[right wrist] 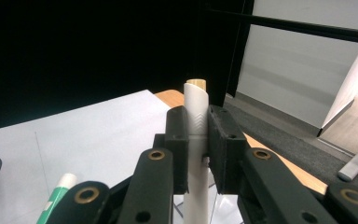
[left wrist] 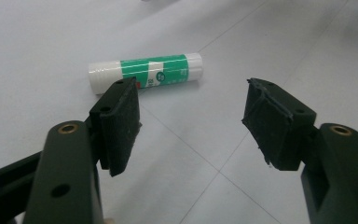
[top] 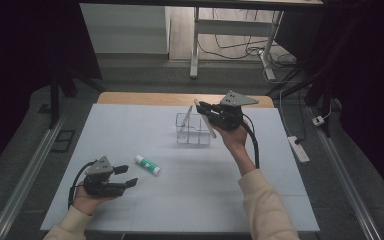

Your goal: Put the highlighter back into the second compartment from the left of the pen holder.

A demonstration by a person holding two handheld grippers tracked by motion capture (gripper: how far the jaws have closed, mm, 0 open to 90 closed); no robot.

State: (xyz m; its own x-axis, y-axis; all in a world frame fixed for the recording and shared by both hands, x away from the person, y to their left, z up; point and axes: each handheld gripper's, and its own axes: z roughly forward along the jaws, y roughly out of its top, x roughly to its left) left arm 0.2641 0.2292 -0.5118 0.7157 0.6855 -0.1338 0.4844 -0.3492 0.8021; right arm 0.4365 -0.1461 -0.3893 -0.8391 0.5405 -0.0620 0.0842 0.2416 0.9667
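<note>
So the table (top: 130, 210) takes up the middle and lower part of the high view. A glue stick (top: 147, 164) lies flat on it, a bit left of centre. Up and to the right of that, near the table's far edge, a clear compartment organizer (top: 192, 130) stands on the surface. The left gripper (top: 123, 176) sits at lower left, just left of the glue stick and apart from it; in the left gripper view the glue stick (left wrist: 145, 72) lies beyond the spread jaws, upper centre. The right gripper (top: 203, 107) hangs over the organizer's right side, with a paper-wrapped stick (top: 205, 120) pinched between its jaws, slanting down across the organizer. Behind the table, top of frame, stands a desk frame (top: 230, 30).
</note>
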